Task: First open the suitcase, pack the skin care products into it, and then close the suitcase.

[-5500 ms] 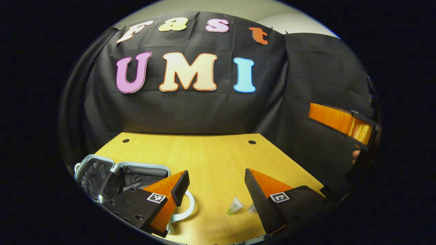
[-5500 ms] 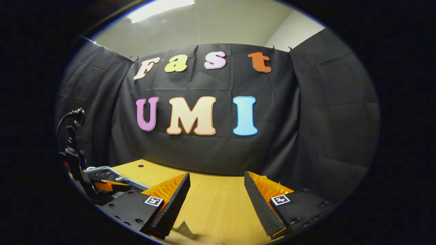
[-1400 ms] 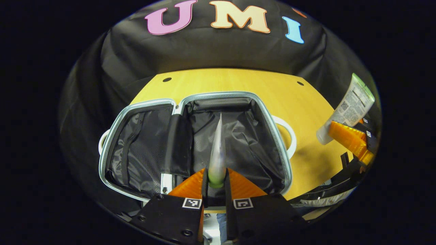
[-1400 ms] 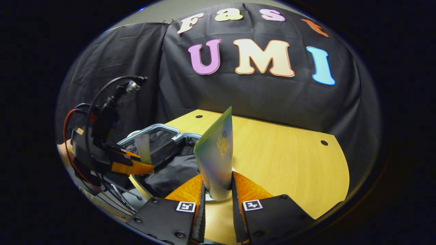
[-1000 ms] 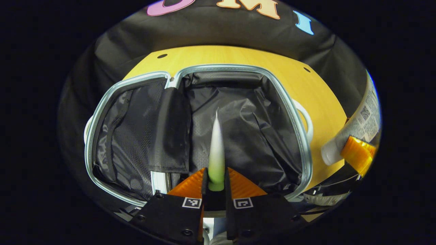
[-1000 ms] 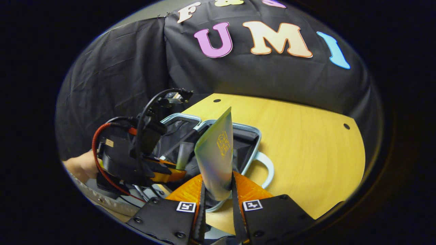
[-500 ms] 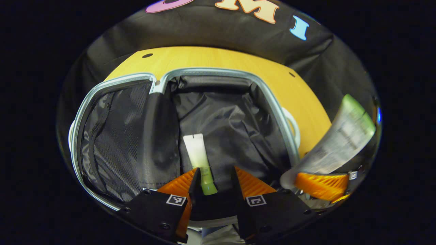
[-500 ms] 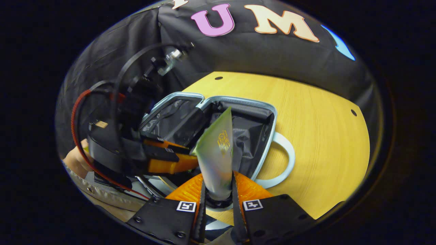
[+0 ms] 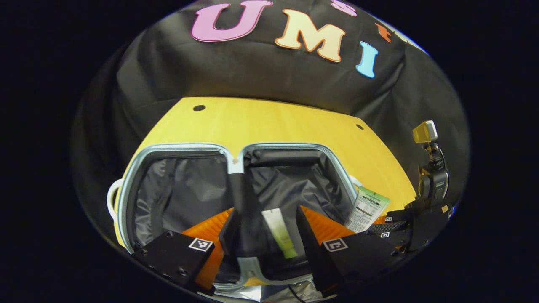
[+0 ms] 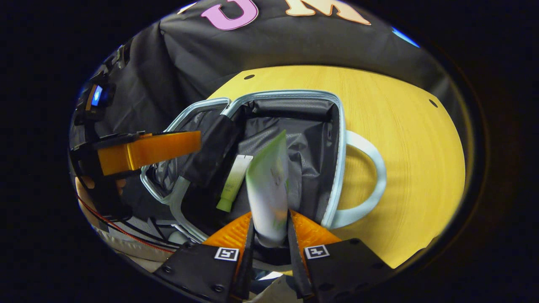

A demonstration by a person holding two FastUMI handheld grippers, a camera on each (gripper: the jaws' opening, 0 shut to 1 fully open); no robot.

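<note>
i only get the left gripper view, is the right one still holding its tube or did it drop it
Observer: The right hand-held gripper is shut on the big tube, both fingers pressing its lower end.
Operator: where's the tube pointing
Observer: Into the suitcase, over its right half, near the small tube lying on the lining.
Operator: and my own gripper from there
Observer: The left hand-held gripper is open; in the right gripper view one finger hangs over the suitcase's left half.

Tube (image 9: 367, 209) label print unreadable (too small).
</note>
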